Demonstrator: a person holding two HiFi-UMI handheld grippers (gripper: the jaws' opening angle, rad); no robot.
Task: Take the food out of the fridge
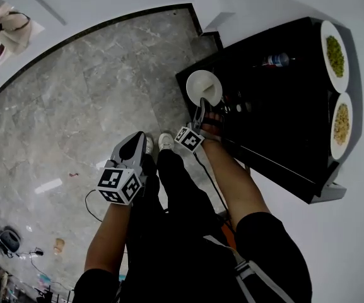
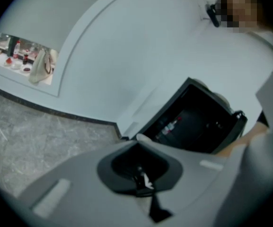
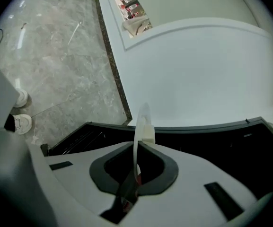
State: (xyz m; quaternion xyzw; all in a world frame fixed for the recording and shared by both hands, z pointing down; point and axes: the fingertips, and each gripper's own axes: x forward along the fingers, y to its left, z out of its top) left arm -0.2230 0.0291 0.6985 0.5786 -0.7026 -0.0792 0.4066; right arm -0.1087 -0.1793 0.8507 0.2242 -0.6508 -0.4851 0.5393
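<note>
2 food plates (image 1: 335, 55); right hand-held gripper (image 1: 202, 106) clamps 1 plate (image 1: 204, 86); left hand-held gripper (image 1: 134, 148) closed.

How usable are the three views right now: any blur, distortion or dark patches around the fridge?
Head view: sharp but strongly fisheyed, floor border bowed; the fridge reads almost solid black, only a bottle showing. Left gripper view: soft all over, fridge small and dim. Right gripper view: crisper, curved edges, plate edge-on in the jaws, fridge a dark band.
</note>
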